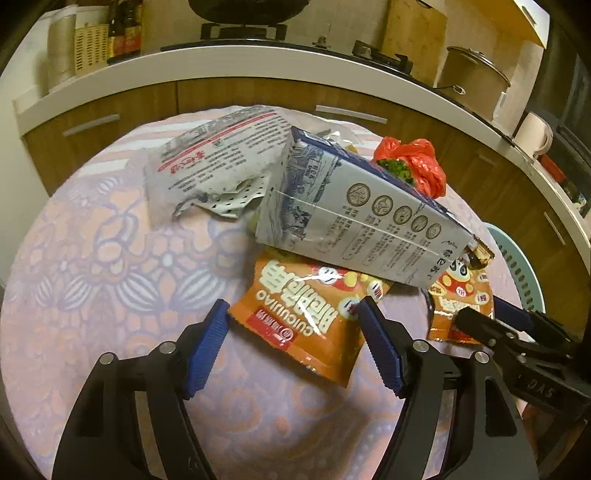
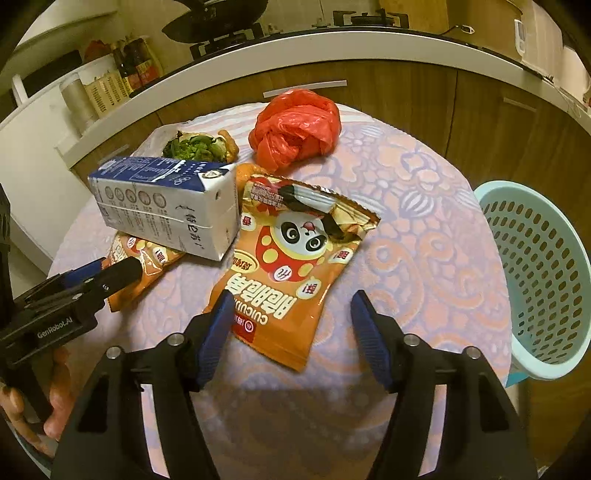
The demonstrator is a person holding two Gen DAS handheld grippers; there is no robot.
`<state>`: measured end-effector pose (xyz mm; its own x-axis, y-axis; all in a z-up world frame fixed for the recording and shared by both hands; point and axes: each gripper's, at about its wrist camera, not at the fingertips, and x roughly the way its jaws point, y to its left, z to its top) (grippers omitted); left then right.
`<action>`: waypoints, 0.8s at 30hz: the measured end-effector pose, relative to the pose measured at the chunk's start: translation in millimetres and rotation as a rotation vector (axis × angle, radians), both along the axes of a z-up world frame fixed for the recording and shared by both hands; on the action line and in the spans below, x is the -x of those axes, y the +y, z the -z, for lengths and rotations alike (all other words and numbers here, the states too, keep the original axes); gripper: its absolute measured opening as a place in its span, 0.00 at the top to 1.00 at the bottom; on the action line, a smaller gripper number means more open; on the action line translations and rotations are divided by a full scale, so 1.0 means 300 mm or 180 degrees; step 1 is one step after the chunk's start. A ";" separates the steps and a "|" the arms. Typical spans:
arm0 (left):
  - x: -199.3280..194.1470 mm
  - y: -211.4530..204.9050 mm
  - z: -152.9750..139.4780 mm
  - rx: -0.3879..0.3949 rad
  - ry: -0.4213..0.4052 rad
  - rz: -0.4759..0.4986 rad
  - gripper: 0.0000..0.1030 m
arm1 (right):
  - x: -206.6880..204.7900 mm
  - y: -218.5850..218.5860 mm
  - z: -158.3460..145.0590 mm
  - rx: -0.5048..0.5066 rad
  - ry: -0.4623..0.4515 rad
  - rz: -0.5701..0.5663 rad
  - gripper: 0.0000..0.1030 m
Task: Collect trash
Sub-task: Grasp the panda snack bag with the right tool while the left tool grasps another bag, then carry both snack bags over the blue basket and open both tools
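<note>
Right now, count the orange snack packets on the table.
2. One orange snack packet lies partly under the milk carton, between the left gripper's open fingers. The torn-open packet lies beside the carton, before the right gripper. More may be hidden.

Home kitchen: gas stove [image 1: 243, 31] with wok, steel pot [image 1: 472, 79], sauce bottles [image 2: 136, 62], wood cabinets [image 1: 122, 107] under white counter.
</note>
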<state>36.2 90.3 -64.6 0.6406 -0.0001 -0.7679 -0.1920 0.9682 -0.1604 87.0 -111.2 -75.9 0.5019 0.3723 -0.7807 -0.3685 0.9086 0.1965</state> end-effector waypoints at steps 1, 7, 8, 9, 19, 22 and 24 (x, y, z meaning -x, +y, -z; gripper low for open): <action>-0.004 -0.008 0.002 -0.0021 0.0007 -0.0002 0.32 | -0.004 0.005 -0.001 0.0010 0.0002 0.0005 0.34; -0.001 -0.023 0.004 -0.0116 -0.0011 -0.0046 0.56 | -0.011 0.059 0.001 0.0241 -0.0092 0.0049 0.37; 0.002 -0.025 0.002 -0.0132 -0.0014 -0.0058 0.68 | -0.006 0.067 -0.002 0.0320 -0.0141 0.0079 0.46; 0.003 -0.020 0.002 -0.0160 -0.0019 -0.0078 0.76 | -0.003 0.068 -0.003 0.0347 -0.0169 0.0093 0.59; 0.062 0.005 -0.040 0.0043 -0.0211 -0.0100 1.00 | 0.004 -0.001 -0.040 0.0057 -0.0260 0.0164 0.96; 0.093 -0.005 -0.065 0.0150 -0.0254 0.0042 1.00 | 0.016 -0.018 -0.066 0.0073 -0.0323 0.0185 0.96; 0.126 -0.027 -0.075 0.0118 -0.0247 0.0163 1.00 | 0.018 -0.046 -0.076 0.0025 -0.0307 0.0219 0.96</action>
